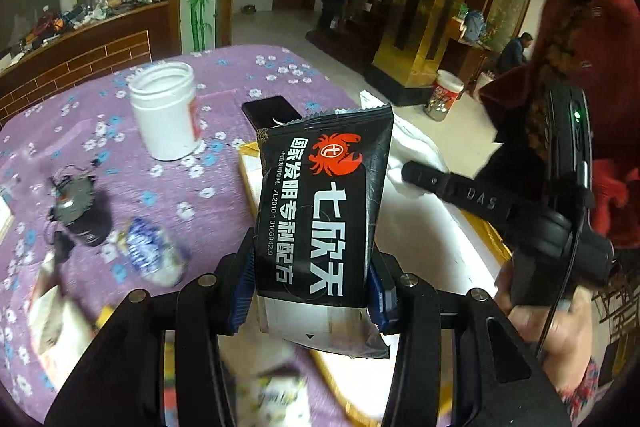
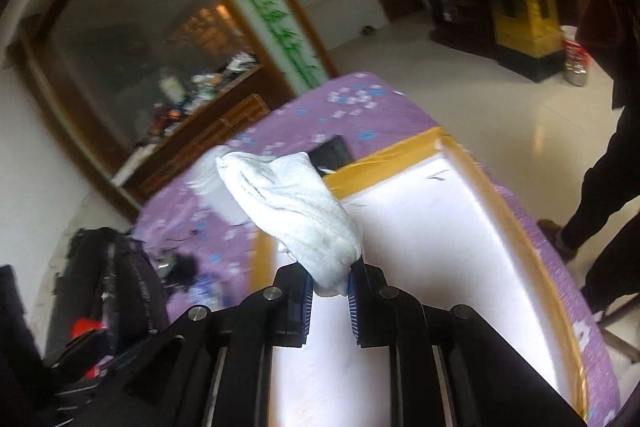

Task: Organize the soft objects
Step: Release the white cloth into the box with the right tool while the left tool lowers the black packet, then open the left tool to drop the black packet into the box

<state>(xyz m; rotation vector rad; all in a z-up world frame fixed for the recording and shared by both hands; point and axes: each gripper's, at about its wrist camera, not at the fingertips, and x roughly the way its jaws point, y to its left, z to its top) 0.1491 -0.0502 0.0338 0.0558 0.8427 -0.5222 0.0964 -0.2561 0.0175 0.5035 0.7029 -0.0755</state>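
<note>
My left gripper (image 1: 310, 301) is clamped on the lower end of a black packet (image 1: 324, 211), which stands up and ahead from its pads. A white jar (image 1: 164, 111) sits beyond on the left. My right gripper (image 2: 330, 291) pinches a white sock (image 2: 296, 215), draped forward above the white tray (image 2: 440, 247).

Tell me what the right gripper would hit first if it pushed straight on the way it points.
Probably the white inner floor of the tape-edged box: the right gripper, shut on the white cloth, points down into it. Depth is unclear.
</note>
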